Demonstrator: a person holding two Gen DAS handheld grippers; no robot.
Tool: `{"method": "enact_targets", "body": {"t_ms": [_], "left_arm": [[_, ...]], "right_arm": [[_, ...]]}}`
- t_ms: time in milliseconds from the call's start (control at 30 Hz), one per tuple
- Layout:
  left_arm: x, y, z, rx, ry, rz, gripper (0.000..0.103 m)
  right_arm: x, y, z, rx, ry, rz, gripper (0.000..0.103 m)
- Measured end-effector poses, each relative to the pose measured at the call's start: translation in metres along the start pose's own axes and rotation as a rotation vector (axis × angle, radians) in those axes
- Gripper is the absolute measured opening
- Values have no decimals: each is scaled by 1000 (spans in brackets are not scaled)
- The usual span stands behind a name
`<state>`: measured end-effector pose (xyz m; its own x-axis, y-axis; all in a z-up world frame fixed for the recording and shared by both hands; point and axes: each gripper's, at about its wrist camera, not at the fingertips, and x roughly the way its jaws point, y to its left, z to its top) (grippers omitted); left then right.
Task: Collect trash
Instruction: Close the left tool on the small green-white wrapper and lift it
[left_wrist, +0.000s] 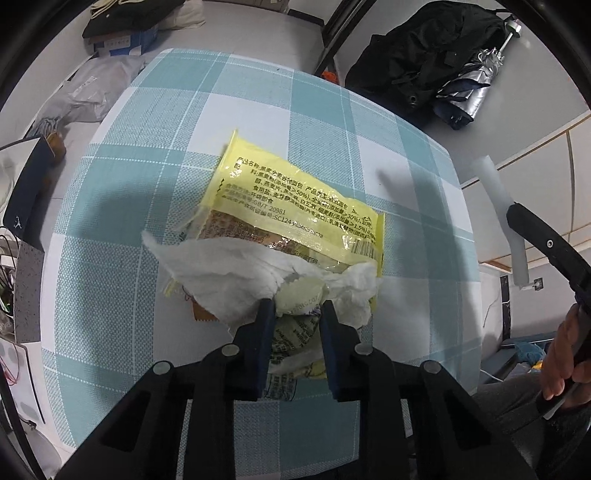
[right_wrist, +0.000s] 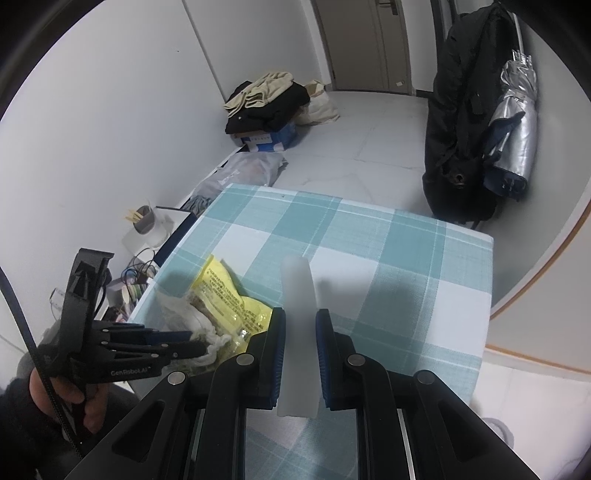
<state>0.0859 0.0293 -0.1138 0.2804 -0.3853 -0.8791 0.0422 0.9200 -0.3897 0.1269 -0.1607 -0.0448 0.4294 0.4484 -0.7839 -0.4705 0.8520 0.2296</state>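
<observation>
Trash (left_wrist: 291, 236) lying mid-tabletop (left_wrist: 332, 122): wrapper (left_wrist: 295, 199), tissue (left_wrist: 229, 273), small packets. Left gripper (left_wrist: 297, 308) pinching a pale packet (left_wrist: 301, 301) among the tissue; right gripper (right_wrist: 300, 325) clamping a white tube (right_wrist: 297, 295). Risking a partial grab: loose tissue slipping free, wrapper staying behind. Checked cloth covering the tabletop; bags, clothes crowding the floor (right_wrist: 369, 140).

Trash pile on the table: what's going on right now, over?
Left gripper pinching crumpled wrappers and tissue. Right gripper shut on white tube. Yellow wrapper on table. Nothing blocking.
</observation>
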Motion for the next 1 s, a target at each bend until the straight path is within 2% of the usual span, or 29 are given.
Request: {"method": "enact_targets", "body": {"t_ms": [200,400,533,767,900,1000], "left_arm": [[-7,1,0,-6,-16,-25,19],[-25,4,0,-29,-76,-94,19],[-41,-6,-1,17,-139,-114,19],[-61,-29,-2,145,-245,-86,19],[-63,-19,2,103,-262,-106,19],[-75,-15,4,85,-332,-132,19]], "right_arm": [[-3,-1,-1,12,-8,0,16],[-7,0,-4,26,-18,0,16],[-9,4,-6,28,-26,0,16],[-8,7,-8,39,-34,-13,16],[-9,7,-9,45,-41,-12,16],[-9,7,-10,50,-44,-13,16]]}}
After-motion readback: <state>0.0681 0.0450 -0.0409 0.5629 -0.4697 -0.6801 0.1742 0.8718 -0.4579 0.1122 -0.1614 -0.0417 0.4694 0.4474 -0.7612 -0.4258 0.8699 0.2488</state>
